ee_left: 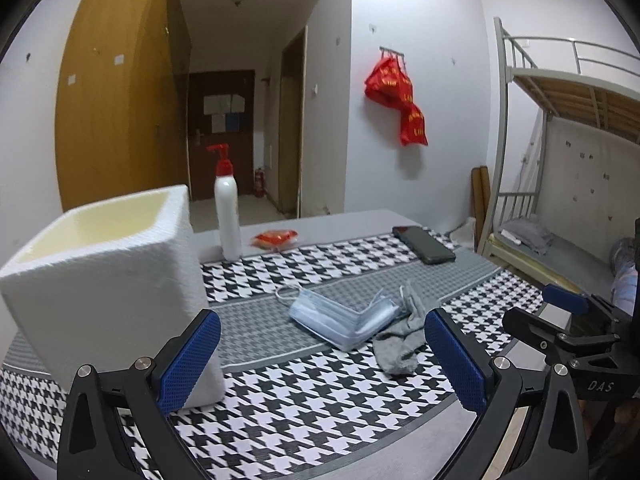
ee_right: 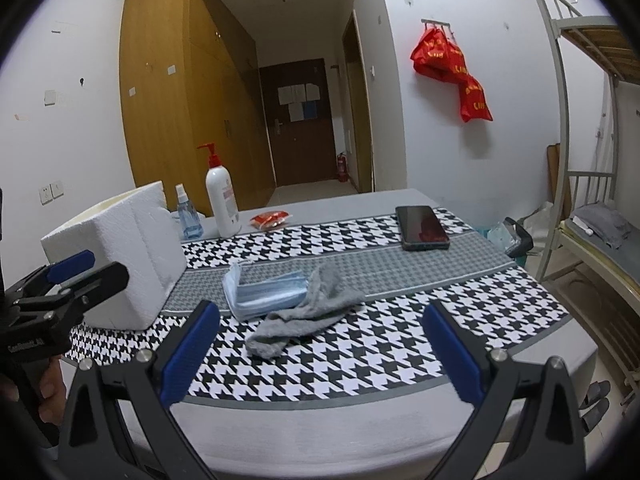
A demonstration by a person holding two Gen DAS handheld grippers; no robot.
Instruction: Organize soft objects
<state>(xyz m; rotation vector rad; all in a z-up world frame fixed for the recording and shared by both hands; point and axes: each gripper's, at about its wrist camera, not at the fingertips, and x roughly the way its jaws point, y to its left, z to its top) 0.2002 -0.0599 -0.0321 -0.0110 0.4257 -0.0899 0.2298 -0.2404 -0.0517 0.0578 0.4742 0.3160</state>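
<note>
**Masks and sock on the checked cloth, both tongs wide and empty**

A stack of pale blue face masks (ee_right: 266, 294) lies folded on the grey band of the houndstooth tablecloth (ee_right: 360, 344), its white ear loops trailing at the far end; a limp grey sock (ee_right: 304, 312) is crumpled against the stack's right side, touching it and partly draped over its edge; a white foam box (ee_left: 108, 276) stands upright, open at the top, just left of the masks. The left gripper (ee_left: 322, 364) hovers near the table's front edge with jaws spread wide, holding nothing, the masks and sock ahead between its fingers; the right gripper (ee_right: 320, 350) is likewise wide and empty, the sock lying just beyond its left finger. Farther back stand a white pump bottle (ee_right: 222, 200) and a dark phone (ee_right: 422, 226).
</note>
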